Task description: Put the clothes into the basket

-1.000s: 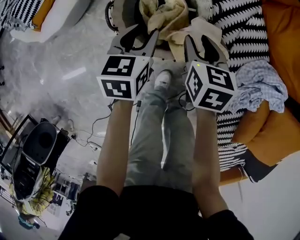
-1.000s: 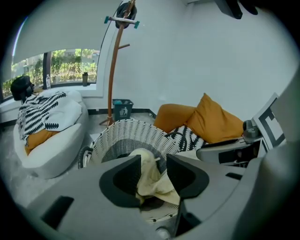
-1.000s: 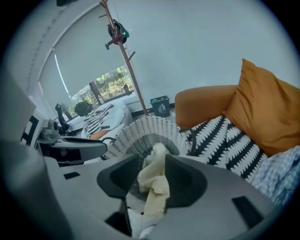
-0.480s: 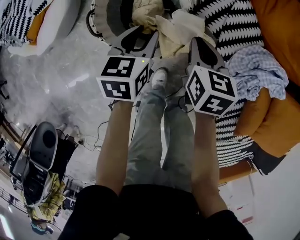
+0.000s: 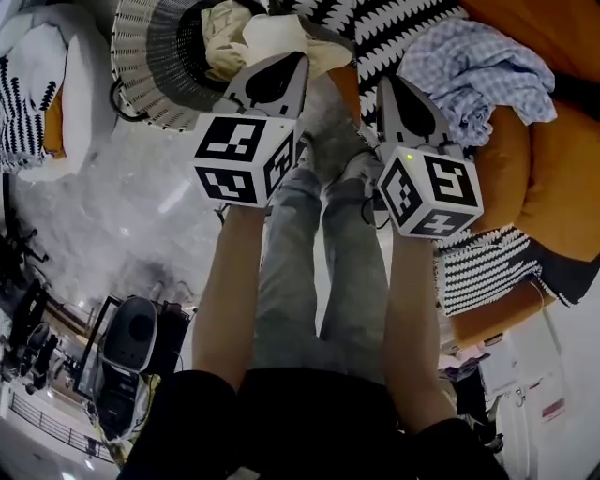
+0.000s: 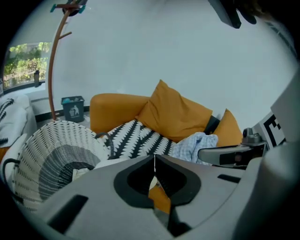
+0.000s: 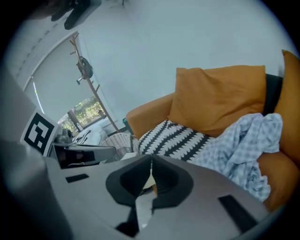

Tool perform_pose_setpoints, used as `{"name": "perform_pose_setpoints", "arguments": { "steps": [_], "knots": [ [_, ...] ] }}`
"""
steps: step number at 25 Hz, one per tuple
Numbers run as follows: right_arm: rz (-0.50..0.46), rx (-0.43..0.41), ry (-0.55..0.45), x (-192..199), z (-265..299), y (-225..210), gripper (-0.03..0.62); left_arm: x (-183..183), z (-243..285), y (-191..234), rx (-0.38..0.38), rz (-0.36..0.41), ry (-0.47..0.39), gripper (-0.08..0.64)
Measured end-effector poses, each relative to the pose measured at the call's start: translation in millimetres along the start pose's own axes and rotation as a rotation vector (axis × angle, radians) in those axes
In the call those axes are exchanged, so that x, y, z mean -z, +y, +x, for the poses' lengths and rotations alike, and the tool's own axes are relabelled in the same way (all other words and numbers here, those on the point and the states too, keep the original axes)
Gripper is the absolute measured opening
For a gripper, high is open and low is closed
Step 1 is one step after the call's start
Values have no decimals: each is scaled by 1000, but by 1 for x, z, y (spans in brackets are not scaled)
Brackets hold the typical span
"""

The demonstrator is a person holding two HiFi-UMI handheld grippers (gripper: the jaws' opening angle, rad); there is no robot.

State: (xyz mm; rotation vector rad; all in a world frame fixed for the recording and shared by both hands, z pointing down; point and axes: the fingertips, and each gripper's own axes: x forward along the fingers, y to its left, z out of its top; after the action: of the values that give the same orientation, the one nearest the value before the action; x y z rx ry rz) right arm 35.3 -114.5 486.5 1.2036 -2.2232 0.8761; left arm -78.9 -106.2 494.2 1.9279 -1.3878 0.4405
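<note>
A white woven basket (image 5: 155, 66) stands on the floor at the upper left, with cream clothes (image 5: 234, 33) lying in it. A blue checked garment (image 5: 478, 70) is crumpled on the orange sofa (image 5: 553, 187) at the upper right. My left gripper (image 5: 298, 58) hovers just right of the basket rim. Its jaws have just been closing and now meet with nothing between them. My right gripper (image 5: 386, 82) hangs beside it, left of the blue garment (image 7: 243, 145), and it too has just closed empty. The basket (image 6: 56, 154) shows at the left of the left gripper view.
A black-and-white zigzag cloth (image 5: 375, 28) covers part of the sofa between the basket and the blue garment. Orange cushions (image 6: 173, 112) lean against the sofa back. The person's legs and shoes (image 5: 323, 234) are below the grippers. Dark equipment (image 5: 122, 356) stands on the marbled floor at lower left.
Both grippers, open over the cream clothes at the basket before, have shut empty and swung right toward the sofa. The basket now lies further left in the head view.
</note>
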Motion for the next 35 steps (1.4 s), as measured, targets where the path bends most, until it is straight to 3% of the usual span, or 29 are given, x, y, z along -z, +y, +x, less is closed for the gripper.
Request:
{"name": "perform_pose_setpoints", "arguments": {
  "steps": [5, 11, 12, 14, 16, 22, 29, 32, 35],
  "knots": [
    [76, 120, -45, 5, -37, -70, 17, -1, 35, -69, 129, 47, 9, 14],
    [107, 221, -57, 10, -69, -146, 21, 13, 66, -133, 200, 87, 44, 28],
    [115, 231, -54, 13, -72, -155, 40, 16, 71, -142, 213, 95, 51, 69],
    [132, 243, -39, 19, -75, -171, 189, 23, 81, -157, 236, 106, 66, 124],
    [130, 252, -27, 24, -77, -183, 219, 34, 91, -169, 243, 127, 96, 162],
    [68, 289, -42, 10, -71, -229, 253, 75, 119, -180, 175, 186, 217, 260],
    [-83, 323, -68, -11, -25, -271, 258, 132, 160, -169, 152, 166, 273, 265],
    [-167, 328, -26, -2, 1, -276, 258, 151, 178, -166, 146, 139, 275, 265],
    [-264, 366, 40, 11, 13, -282, 258, 161, 195, -173, 140, 167, 280, 264]
  ]
}}
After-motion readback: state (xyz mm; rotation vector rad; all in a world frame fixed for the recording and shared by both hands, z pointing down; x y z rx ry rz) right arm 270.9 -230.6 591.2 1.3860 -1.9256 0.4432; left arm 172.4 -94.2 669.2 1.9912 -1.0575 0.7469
